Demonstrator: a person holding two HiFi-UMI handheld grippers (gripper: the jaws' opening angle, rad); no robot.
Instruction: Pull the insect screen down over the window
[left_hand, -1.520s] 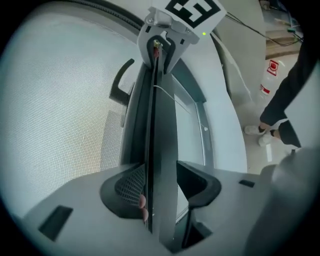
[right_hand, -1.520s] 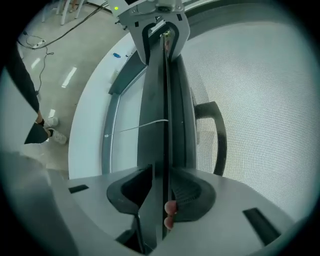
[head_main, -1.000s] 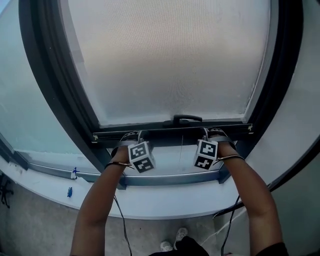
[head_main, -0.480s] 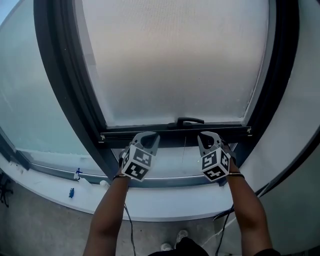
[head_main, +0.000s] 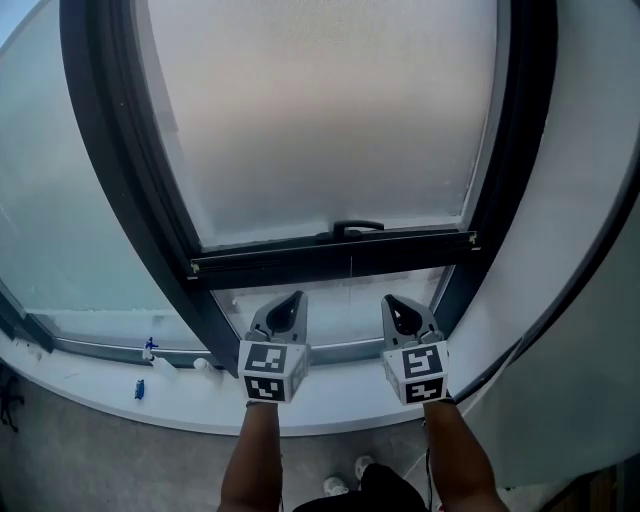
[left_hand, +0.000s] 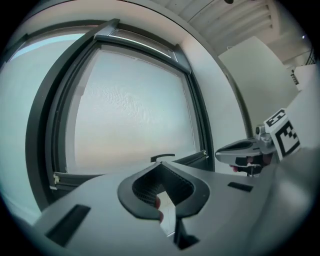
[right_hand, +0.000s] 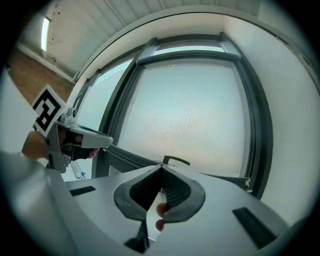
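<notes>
Head view: the insect screen (head_main: 320, 120) fills the upper centre of the frame. Its dark bottom bar (head_main: 330, 255), with a small handle (head_main: 357, 227), crosses the middle above a strip of bare pane. Below the bar and clear of it, the left gripper (head_main: 291, 300) and right gripper (head_main: 392, 301) sit side by side — both with jaws pressed together, nothing between them.

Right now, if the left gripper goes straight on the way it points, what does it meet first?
Most likely the insect screen's dark bottom bar, close to its handle; the shut left gripper aims about there. Depth is unclear, so it could be the mesh just above.
</notes>
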